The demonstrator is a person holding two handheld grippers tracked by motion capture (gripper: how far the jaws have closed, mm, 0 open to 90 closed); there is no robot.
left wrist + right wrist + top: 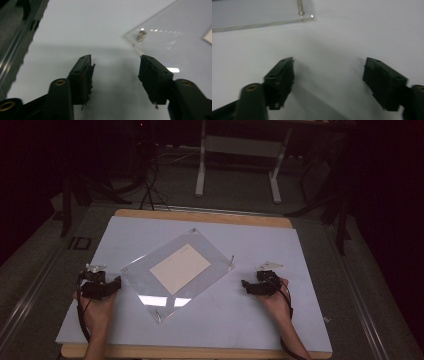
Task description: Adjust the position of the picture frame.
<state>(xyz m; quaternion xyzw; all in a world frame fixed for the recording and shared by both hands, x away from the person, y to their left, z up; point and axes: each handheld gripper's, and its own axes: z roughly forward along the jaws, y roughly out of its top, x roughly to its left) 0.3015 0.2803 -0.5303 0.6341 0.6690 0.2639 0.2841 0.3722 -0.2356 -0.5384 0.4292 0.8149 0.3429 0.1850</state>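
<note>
High view: a clear acrylic panel (177, 272) lies rotated on the white board (260, 320), a cream paper sheet (180, 268) sandwiched at its middle. Small metal standoff bolts sit at the panel's corners; they probably hold the panel slightly off the board, which would leave an edge for jaws to get under.

Left gripper (118, 282) rests just beside the panel's left corner, right gripper (243, 284) near the panel's right corner and a little apart from it. One on each side suggests a two-handed lift or turn of the panel, with opposite corners taken so it stays level.

Left gripper view: left gripper (115, 65), jaws spread and empty. The panel's corner with its bolt (141, 35) lies just ahead and to the right of the right-hand jaw, not between the jaws.

Right gripper view: right gripper (329, 66), jaws wide apart, nothing between them. The panel's corner and its bolt (300, 10) sit ahead and off to the left.

Judgement: approach stage, nothing grasped. Each tool must slide inward to straddle an edge.
</note>
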